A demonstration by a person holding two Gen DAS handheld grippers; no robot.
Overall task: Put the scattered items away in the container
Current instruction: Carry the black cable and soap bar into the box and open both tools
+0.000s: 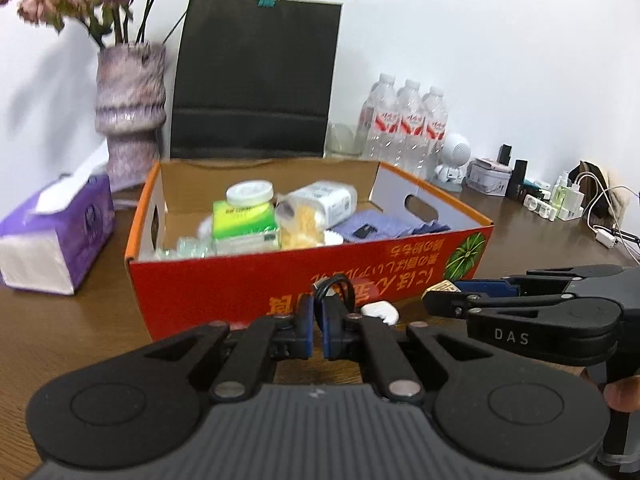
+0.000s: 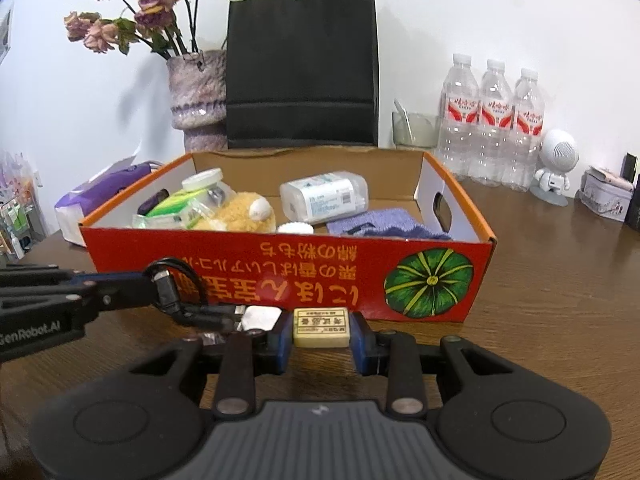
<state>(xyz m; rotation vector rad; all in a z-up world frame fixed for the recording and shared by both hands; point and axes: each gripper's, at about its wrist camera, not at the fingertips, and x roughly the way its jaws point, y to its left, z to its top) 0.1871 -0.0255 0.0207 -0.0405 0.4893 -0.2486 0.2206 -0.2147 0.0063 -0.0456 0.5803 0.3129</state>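
**benchrat:** Right wrist cam: right gripper [image 2: 322, 334] is clamped on a small cream eraser [image 2: 320, 329], blue pads pressing both ends, printed label facing up. It sits just in front of the red cardboard box [image 2: 280, 280], low, below the rim afaict. Left gripper [image 1: 318, 330] has its jaws pinched right down on a short black cable [image 1: 334, 286] looped above the pads; in the right cam the cable plugs trail toward a white charger block [image 2: 262, 316], touching it or nearly.

**umi_newbie:** So both hands loaded. What's the risk imo?

**benchrat:** Biggest one: the box front wall. Both grippers point downward and sit close to it, so going fwd w/o enough lift prob bumps the wall and shoves the box back toward the black bag [image 2: 302, 68] and water bottles [image 2: 494, 120].

**umi_newbie:** And the cable?

**benchrat:** Only the loop is pinched, ends hang free. Can't tell if it's plugged into the white block. If yes, it could drag the block across the bench [image 2: 560, 280] or yank out of the grip. Loose ends could also snag the rim.

**umi_newbie:** Box looks full-ish too.

**benchrat:** Yeah, left half is stacked w/ a green pack [image 2: 172, 206], a jar, fluffy stuff. Purple cloth [image 2: 384, 220] side is flatter, safer drop. Grippers are also v close together, could clash.
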